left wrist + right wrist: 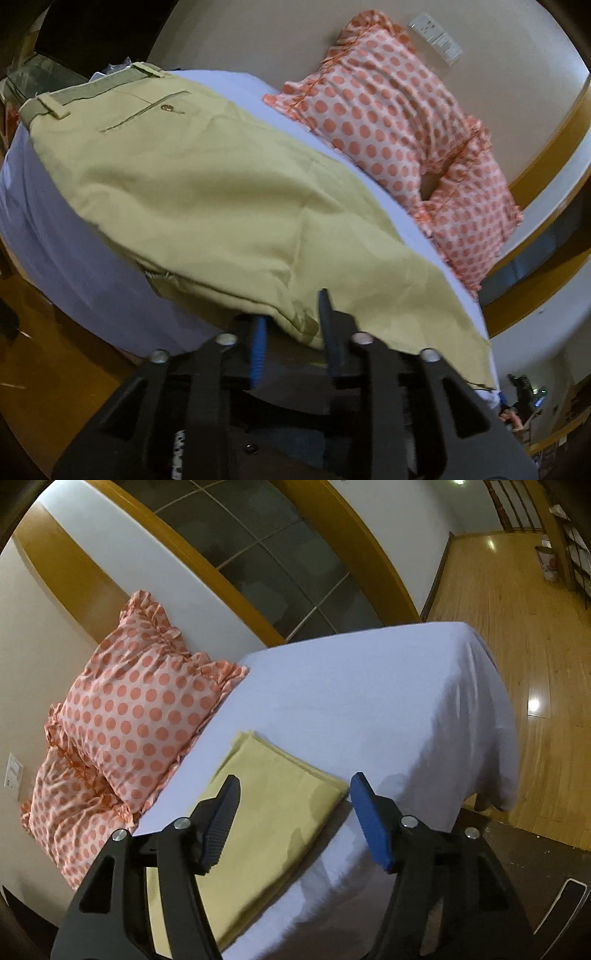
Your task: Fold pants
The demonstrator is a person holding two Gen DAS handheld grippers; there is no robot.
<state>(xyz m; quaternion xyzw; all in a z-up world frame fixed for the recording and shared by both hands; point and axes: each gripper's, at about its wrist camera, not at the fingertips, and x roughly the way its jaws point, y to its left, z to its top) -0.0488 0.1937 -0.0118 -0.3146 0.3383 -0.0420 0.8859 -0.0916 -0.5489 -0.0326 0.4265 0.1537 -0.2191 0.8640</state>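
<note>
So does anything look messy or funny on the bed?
A little. The pants lie rumpled near the left gripper, with a bunched fold at the near edge of the bed. The leg end lies flat. The polka-dot pillows lean crookedly against the wall. Nothing is spilled or torn.
</note>
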